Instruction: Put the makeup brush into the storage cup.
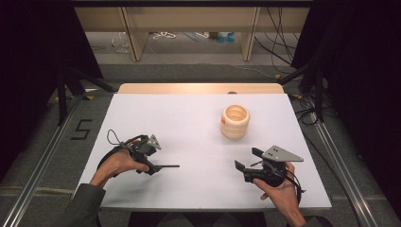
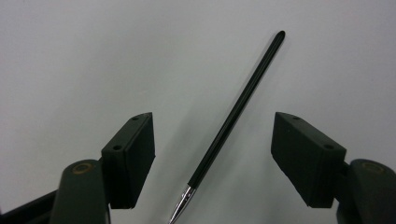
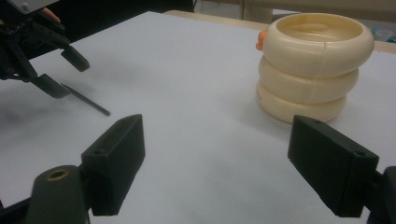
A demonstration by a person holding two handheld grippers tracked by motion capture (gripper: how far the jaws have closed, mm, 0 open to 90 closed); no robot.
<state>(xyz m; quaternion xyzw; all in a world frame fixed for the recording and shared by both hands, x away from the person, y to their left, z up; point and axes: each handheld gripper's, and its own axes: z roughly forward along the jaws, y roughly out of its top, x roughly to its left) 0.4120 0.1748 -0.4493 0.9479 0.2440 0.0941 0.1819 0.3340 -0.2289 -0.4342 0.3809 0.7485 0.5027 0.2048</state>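
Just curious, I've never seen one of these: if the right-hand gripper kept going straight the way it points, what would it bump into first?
Probably the cream ringed holder, which stands ahead, slightly right of the right gripper; only bare white table lies between. Depth is hard to judge.

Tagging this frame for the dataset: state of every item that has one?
left tool: open, jaws either side of the pen, pads clear of it
right tool: open, nothing between the jaws, aimed toward the holder
pen: lying flat on the table, not gripped
ringed cream holder: upright, top open, standing apart from both tools
table: white top, bears the pen and the holder
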